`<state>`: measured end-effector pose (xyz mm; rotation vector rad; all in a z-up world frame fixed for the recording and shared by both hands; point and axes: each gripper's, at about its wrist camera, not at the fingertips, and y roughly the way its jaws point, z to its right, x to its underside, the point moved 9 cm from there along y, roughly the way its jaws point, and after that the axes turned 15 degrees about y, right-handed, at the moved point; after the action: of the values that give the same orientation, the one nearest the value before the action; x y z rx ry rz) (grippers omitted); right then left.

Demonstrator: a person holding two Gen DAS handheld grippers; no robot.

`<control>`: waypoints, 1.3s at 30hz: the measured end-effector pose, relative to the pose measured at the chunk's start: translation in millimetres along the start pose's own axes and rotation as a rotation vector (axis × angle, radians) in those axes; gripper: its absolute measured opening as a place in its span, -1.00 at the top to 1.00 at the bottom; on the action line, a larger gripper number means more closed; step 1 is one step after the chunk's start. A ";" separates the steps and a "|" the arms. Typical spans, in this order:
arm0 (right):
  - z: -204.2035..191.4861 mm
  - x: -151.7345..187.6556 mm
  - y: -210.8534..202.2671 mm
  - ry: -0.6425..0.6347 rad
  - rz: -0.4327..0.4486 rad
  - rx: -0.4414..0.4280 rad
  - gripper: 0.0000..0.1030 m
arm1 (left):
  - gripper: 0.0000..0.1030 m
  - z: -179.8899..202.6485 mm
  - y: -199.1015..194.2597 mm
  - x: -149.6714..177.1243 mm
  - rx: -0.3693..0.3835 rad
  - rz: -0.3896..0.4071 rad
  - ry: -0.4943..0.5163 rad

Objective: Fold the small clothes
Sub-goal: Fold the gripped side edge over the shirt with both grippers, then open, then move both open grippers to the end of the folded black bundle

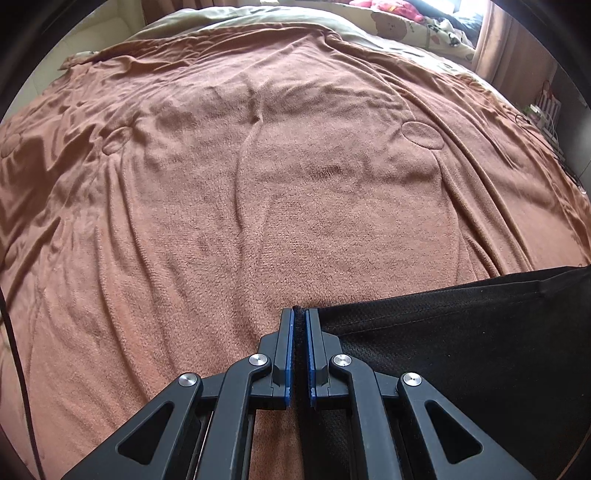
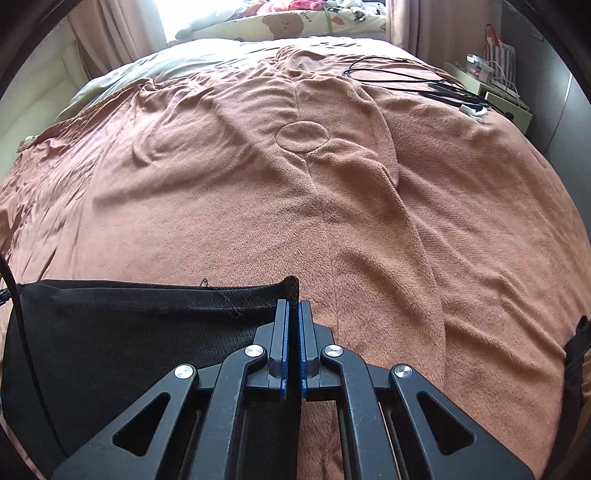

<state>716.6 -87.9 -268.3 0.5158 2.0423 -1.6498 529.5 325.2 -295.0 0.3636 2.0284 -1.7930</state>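
Grippers both clenched on the black garment (image 1: 461, 332): left gripper (image 1: 300, 321) pinching one top corner, right gripper (image 2: 293, 310) the other, hem stretched taut between them above the brown blanket (image 1: 258, 184), presumably to lay it flat for folding.

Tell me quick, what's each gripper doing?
Left gripper: closed on a corner of the black mesh fabric garment.
Right gripper: closed on the garment's other corner.

Home bedroom, bed under a brown fleece blanket (image 1: 258, 184), printed pillows (image 2: 295, 24) at the head, curtains (image 2: 413, 22), bedside cabinet (image 2: 491, 96)
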 end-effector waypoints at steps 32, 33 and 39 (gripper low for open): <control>47.0 71.7 -175.2 0.128 0.039 -0.127 -0.17 | 0.01 -4.8 -137.4 75.4 0.100 0.077 -0.115; 48.8 76.1 -181.0 0.132 0.038 -0.131 -0.17 | 0.01 -3.1 -141.6 81.4 0.109 0.079 -0.122; 59.5 106.3 -211.6 0.166 0.033 -0.154 -0.17 | 0.01 7.0 -163.5 109.8 0.145 0.097 -0.150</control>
<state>518.6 -190.3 -168.8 0.6475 2.2459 -1.4587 359.7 287.4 -202.4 0.3522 1.7556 -1.8544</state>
